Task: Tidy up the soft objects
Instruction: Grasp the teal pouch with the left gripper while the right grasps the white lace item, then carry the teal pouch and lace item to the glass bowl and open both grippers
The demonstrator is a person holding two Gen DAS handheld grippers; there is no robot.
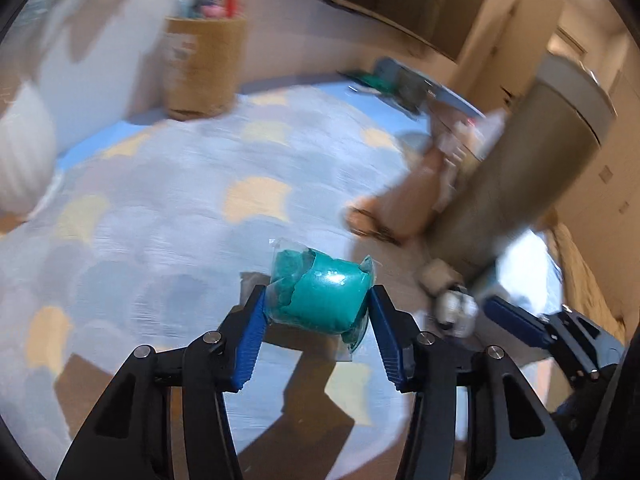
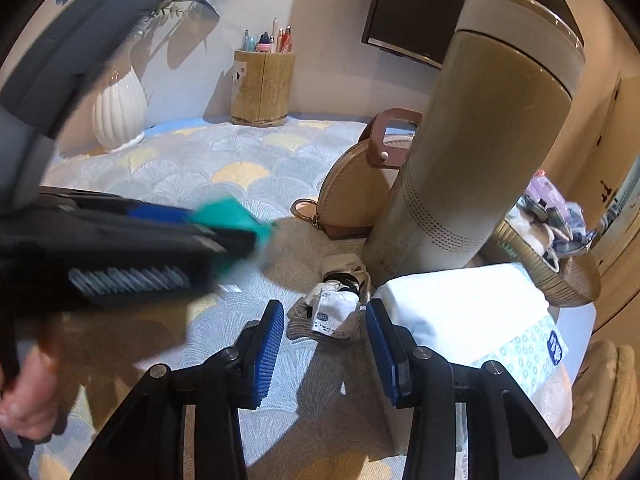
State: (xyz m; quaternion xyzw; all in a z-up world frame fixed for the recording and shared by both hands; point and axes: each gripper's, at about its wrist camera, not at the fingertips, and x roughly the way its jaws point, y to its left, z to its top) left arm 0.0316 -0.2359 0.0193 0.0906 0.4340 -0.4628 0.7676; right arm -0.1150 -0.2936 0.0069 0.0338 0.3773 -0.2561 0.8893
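One teal lump (image 1: 324, 300) in clear wrap sits between the left gripper's (image 1: 318, 300) two blue fingers (image 1: 252, 344), whose pads press on both its sides: a grip. It sits low over the patterned cloth (image 1: 160, 208) that covers the counter; whether it touches the cloth cannot be told. From the right wrist view the same lump (image 2: 228, 214) shows as a teal blur at the tip of the left gripper (image 2: 240, 232), with a hand (image 2: 24, 396) on that gripper's handle at the lower left.

The right gripper (image 2: 326, 332) has its two fingers (image 2: 268, 352) apart, with nothing pressed between them. Just ahead of them lies one white crumpled packet (image 2: 336, 308) on a beige pouch (image 2: 352, 268); the pads do not touch it.

Counted otherwise: one tall beige flask (image 2: 480, 140), one round tan purse (image 2: 352, 188) beside it, one white tissue pack (image 2: 468, 308) just right of the right fingers, one woven basket (image 2: 560, 272) of mixed things behind the pack, one wooden pen holder (image 2: 262, 88) and one white vase (image 2: 118, 116) at the back wall.

The open room is the wide cloth to the left and middle, between the vase, the holder and the purse. The right side is crowded, with flask, pack and basket close together. The counter's back edge runs along the wall.
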